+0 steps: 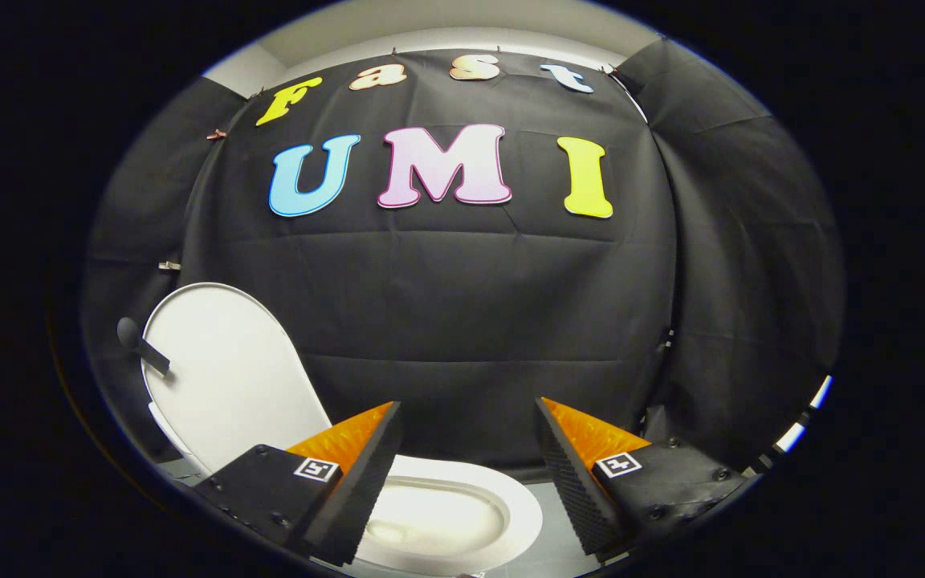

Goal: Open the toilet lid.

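Lid (226, 365) is already up: it stands raised, tilted back, off to the left of the fingers and beyond the left fingertip, leaning toward the black cloth wall (462, 321). A small dark handle tab (140, 343) sticks out from its left edge. Can't tell whether the lid rests against the cloth or stands free.

Bowl (438, 514) is exposed, seat rim white, sitting low between the fingers and just ahead of them, partly behind the left finger. Inside of the bowl looks pale, nothing in it that I can make out.

Gripper (469, 417) has its jaws wide apart, holding nothing. Both fingers point forward at the cloth, above the bowl, well clear of the lid. No contact with anything.

Step, as I judge it: opening looks done, lid is past vertical or close to it, and the gripper is off it. This reads as the end phase, release and pull away.

Next move, if any: little is needed. If the lid is not fully settled, it calls for a light push on its front face with the left finger to seat it back, no grasp needed. Otherwise just back the gripper off, keeping the left finger clear of the lid edge and tab so it doesn't get knocked forward.

Risk: lid near balance could drop shut if bumped. Floor strip (559, 546) by the right finger is grey and bare.
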